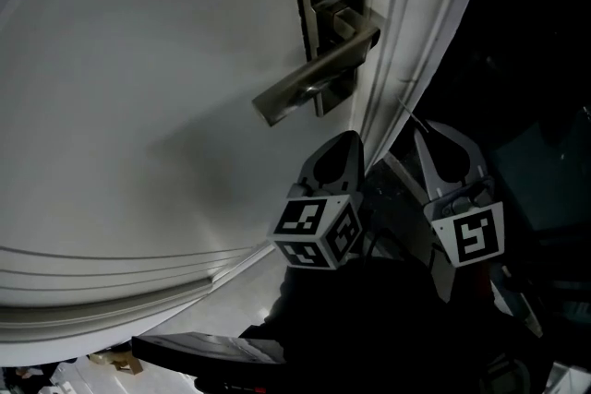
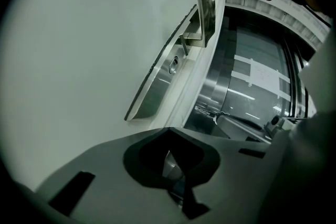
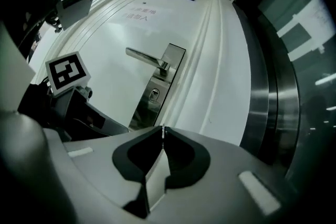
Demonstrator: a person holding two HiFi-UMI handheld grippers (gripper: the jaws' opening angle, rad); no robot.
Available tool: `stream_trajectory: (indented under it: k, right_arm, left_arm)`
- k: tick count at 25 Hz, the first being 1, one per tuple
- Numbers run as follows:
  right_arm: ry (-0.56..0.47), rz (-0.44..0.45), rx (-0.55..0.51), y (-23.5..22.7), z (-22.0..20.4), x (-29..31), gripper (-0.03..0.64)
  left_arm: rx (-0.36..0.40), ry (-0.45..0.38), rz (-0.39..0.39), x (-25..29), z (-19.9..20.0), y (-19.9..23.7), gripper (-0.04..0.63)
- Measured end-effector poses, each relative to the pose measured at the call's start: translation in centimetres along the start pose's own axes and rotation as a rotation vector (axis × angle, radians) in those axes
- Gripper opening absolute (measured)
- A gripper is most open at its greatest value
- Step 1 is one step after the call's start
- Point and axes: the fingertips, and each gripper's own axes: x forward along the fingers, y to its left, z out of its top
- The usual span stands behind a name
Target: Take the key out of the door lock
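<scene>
A white door (image 1: 138, 106) carries a metal lever handle (image 1: 314, 78) on a long lock plate (image 3: 167, 68). Its keyhole (image 3: 154, 94) shows with nothing in it, and the same keyhole (image 2: 172, 64) also looks bare from the left gripper view. Below the handle, my right gripper (image 1: 417, 126) is shut on a thin key (image 1: 405, 111) that sticks out of its tip. The key (image 2: 206, 110) reads as a small jagged metal piece, clear of the door. Beside it my left gripper (image 1: 349, 137) is shut, holding nothing that I can see, just under the lock plate.
The door's moulded edge (image 1: 397, 60) runs down past the handle. A steel frame (image 3: 268, 86) and dark glass lie to the right. Papers (image 1: 102, 374) and a dark flat object (image 1: 203, 351) lie on the floor below.
</scene>
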Motion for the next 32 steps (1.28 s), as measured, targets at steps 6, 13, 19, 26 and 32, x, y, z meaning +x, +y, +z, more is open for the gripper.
stream_trajectory:
  k: [6,13,19,26,32]
  right_arm:
    - [0.033,0.020,-0.007,0.0,-1.1,-0.2,0.012]
    - [0.048,0.013,-0.012,-0.1,-1.3,0.0,0.012]
    - [0.042,0.016,-0.007,0.0,-1.1,0.2,0.012]
    - [0.051,0.014,-0.001,0.0,-1.2,0.2,0.012]
    - [0.044,0.014,0.000,0.0,-1.0,0.2,0.012]
  left_arm:
    - [-0.008,0.010,-0.005,0.4,-0.3,0.0,0.000]
    - [-0.015,0.015,-0.018,0.6,-0.5,-0.5,0.000]
    - [-0.007,0.028,-0.045,0.7,-0.9,-1.6,-0.001]
    - [-0.006,0.030,-0.055,0.6,-1.0,-2.2,0.000]
    - [0.000,0.033,-0.062,0.6,-1.1,-2.5,0.000]
